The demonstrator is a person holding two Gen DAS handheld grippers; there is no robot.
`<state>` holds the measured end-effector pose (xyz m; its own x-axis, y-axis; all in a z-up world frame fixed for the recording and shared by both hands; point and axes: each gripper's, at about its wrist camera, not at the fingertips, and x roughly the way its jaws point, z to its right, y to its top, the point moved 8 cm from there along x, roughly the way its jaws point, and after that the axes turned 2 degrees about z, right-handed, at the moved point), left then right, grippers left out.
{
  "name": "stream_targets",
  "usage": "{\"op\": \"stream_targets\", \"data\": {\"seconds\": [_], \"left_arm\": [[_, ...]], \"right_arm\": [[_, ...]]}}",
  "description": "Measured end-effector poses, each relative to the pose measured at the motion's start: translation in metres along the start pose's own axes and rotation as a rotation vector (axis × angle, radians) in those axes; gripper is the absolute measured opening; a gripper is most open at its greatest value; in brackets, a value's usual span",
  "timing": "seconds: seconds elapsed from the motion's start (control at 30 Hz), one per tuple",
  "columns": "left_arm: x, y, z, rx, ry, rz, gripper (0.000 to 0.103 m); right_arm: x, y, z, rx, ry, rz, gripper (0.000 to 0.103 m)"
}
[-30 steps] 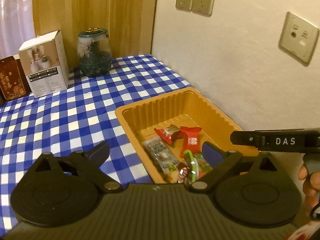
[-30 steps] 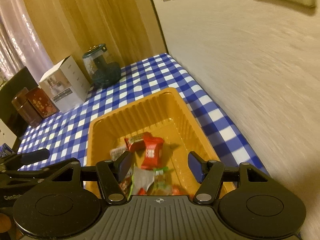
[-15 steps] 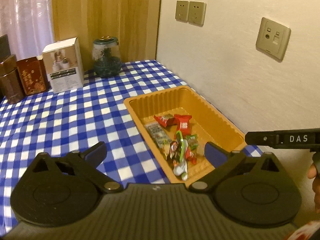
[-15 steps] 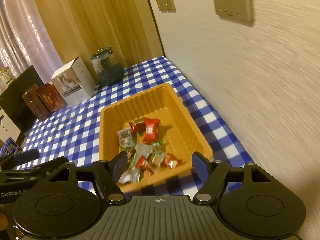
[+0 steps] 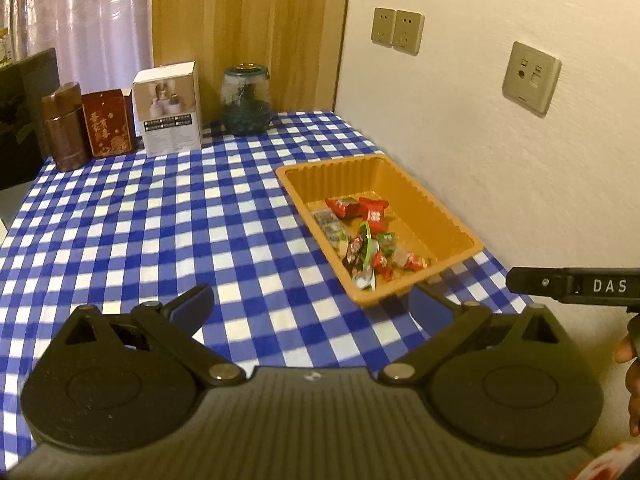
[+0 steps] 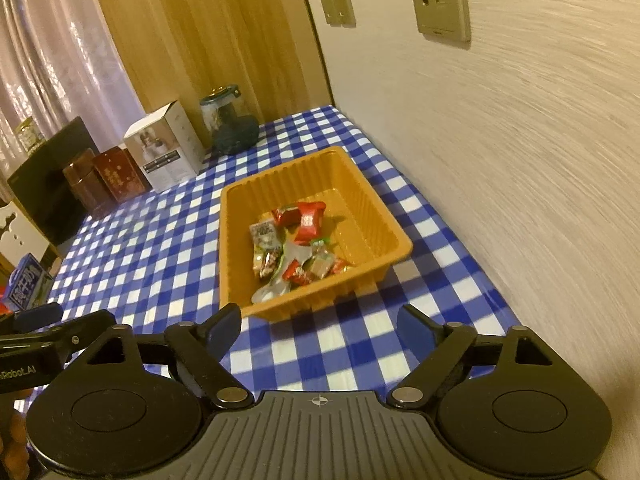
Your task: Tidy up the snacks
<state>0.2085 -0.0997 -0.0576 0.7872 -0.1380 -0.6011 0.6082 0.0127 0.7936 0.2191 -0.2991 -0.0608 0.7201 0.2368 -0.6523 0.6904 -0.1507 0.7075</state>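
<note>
Snacks [image 5: 366,236]: small wrapped pieces, red, green and silver, lying loose in a heap in the near half of the orange tray; two red packets sit a little farther in.
Tray [image 5: 436,212]: orange plastic with ribbed walls, on the right side of the bench, close beside the wall; its far half is bare.
Right tool [image 6: 320,326]: over the bench just near of the tray, pointing down toward it; its jaws are opening, with only cloth showing between the blue pads.
Left tool [image 5: 308,304]: also near of the tray, more to the left; jaws spread wide, nothing between them.
Bench [image 5: 160,216]: covered with a blue-and-white checked cloth.
Far edge: a glass jar [image 5: 246,100] with a dark lid, then to its left a white carton [image 5: 170,110], a red tin [image 5: 108,122] and a brown canister [image 5: 64,126], all upright in a row.
Wall: pale, on the right, carrying two sockets [image 5: 396,32] and a data plate [image 5: 530,76].
Behind: wood panel [image 5: 248,20], curtain farther left.
</note>
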Motion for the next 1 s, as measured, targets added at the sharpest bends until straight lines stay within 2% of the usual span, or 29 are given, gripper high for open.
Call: {"op": "stream_targets", "data": {"seconds": [0.47,1.0], "left_arm": [[-0.055,-0.025,-0.016,-0.06,0.083,-0.007,0.103],[-0.097,-0.035,-0.03,-0.074,0.125,0.022,0.103]], "right_arm": [[-0.044,-0.035,-0.034,-0.079,-0.008,0.02,0.085],[-0.077,-0.046,-0.07,-0.171,0.003,0.07,0.085]]}}
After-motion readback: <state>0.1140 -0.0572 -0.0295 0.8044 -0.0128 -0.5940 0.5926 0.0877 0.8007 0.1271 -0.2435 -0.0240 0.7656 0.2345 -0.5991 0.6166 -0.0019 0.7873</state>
